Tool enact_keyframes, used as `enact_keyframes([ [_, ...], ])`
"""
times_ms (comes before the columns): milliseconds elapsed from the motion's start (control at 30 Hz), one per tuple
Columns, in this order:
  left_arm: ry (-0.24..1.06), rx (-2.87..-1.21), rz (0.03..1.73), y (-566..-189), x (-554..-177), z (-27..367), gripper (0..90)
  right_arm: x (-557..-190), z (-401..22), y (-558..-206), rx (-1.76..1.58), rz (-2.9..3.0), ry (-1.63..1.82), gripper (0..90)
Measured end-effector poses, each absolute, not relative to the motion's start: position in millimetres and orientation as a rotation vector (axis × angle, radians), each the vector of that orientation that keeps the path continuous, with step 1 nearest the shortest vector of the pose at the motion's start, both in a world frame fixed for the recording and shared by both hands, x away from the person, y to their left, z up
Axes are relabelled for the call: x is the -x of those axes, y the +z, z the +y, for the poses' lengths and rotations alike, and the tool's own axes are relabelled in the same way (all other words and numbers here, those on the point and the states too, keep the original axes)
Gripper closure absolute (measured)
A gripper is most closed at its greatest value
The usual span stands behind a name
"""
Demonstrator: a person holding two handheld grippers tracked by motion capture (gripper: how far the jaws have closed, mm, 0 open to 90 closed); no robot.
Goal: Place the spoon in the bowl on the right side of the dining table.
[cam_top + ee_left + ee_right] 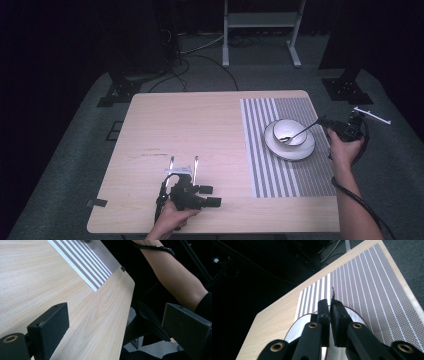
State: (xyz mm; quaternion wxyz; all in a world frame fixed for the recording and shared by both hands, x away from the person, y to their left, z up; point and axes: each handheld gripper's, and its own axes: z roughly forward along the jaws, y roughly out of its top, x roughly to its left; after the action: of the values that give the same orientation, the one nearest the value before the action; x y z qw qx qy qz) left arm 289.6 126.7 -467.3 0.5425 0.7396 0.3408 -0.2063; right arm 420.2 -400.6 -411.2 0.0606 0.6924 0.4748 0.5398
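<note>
Spoon [299,132], thin and metallic, lies clamped in the right gripper [324,121], its tip in a glossy white bowl [290,131] on a round plate [290,148], right of frame on a striped woven mat [285,175]. Left gripper [183,161] gapes empty over the pale wood-grain bench [190,120]. Spoon's handle is barely discernible between the jaws.

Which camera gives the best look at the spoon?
The high view: the spoon shows whole, its head in the bowl and its handle rising to the right gripper. The right gripper view shows just the handle's thin edge pinched between closed jaws. The left gripper view looks across the table.
</note>
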Motion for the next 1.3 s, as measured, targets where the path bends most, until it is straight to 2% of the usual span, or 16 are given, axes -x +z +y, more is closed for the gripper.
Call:
enact_keyframes([
  [300,-0.491,-1.756,0.808,-467.6,-289.5,125.9,5.9,-418.6,-403.9,-412.9,-2.092,1.449,1.623,85.0],
  [800,-0.49,-1.76,0.805,-466.4,-289.2,126.3,5.9,-411.8,-402.7,-413.0,-2.094,1.462,1.656,71.8],
  [1300,-0.488,-1.76,0.808,-466.6,-289.0,125.8,5.9,-391.1,-401.5,-419.6,-2.061,1.513,1.675,65.6],
])
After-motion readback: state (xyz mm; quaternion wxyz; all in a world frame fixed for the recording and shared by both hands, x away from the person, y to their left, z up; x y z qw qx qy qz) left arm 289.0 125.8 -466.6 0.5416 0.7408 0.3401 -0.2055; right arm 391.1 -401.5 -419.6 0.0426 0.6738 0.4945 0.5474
